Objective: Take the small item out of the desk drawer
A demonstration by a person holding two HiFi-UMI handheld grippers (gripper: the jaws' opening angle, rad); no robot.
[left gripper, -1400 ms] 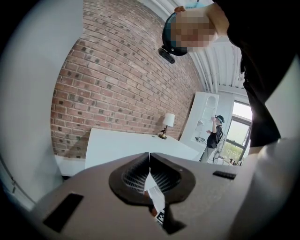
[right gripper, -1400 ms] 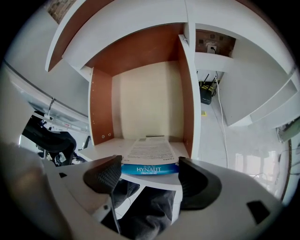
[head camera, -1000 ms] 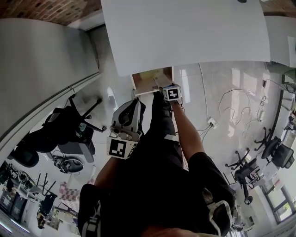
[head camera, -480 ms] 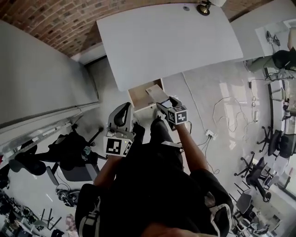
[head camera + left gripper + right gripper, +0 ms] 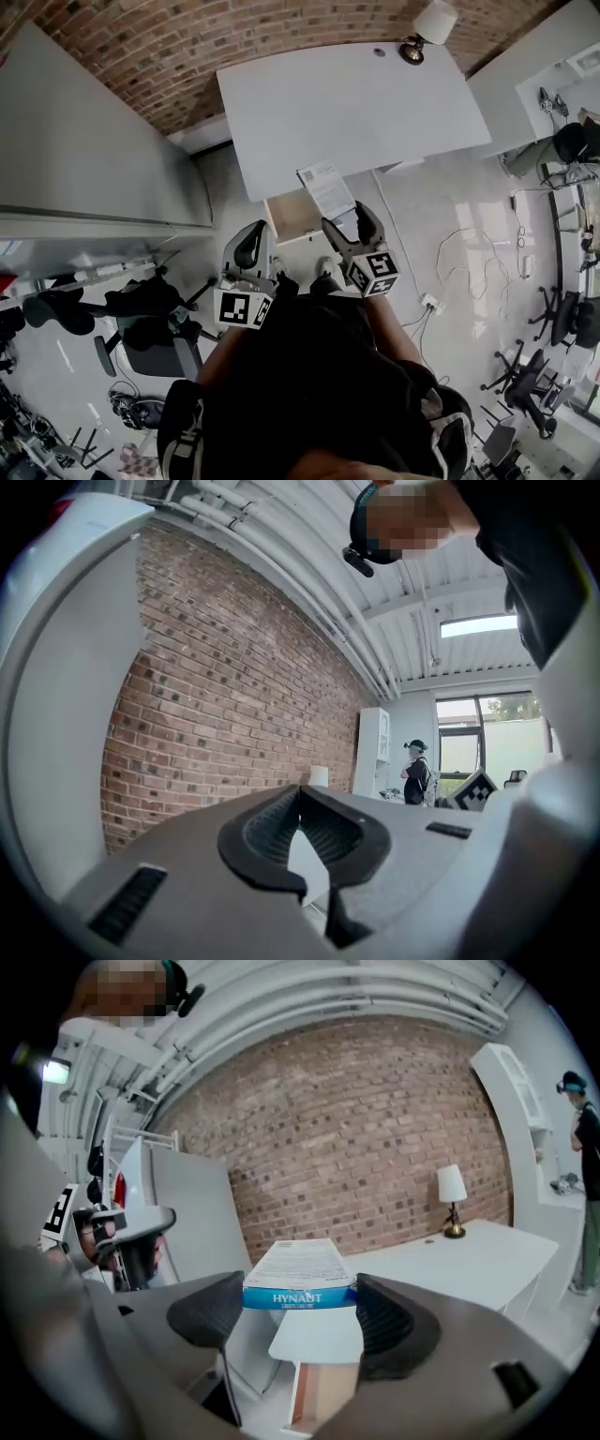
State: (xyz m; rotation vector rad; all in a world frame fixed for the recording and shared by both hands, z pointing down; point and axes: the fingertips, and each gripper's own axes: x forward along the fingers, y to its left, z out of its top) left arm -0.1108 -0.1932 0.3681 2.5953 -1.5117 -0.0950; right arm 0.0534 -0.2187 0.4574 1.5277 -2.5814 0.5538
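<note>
A flat white box with a blue edge (image 5: 300,1279) is clamped between the pads of my right gripper (image 5: 300,1309), lifted above the open drawer (image 5: 319,1396). In the head view the same box (image 5: 328,187) sticks out ahead of the right gripper (image 5: 349,223), over the front edge of the white desk (image 5: 347,103). The wooden drawer (image 5: 292,216) stands pulled out under the desk. My left gripper (image 5: 251,246) hangs left of the drawer with its jaws closed and nothing between them; in the left gripper view that gripper (image 5: 302,829) points past the desk at the brick wall.
A small lamp (image 5: 427,28) stands at the desk's far right corner. A brick wall (image 5: 187,56) runs behind the desk. Office chairs (image 5: 141,309) crowd the floor at left, and cables with a power strip (image 5: 433,302) lie on the floor at right.
My right gripper has come up and back out of the drawer with the box in it, now held over the desk's front edge. The left gripper stayed about where it was.
</note>
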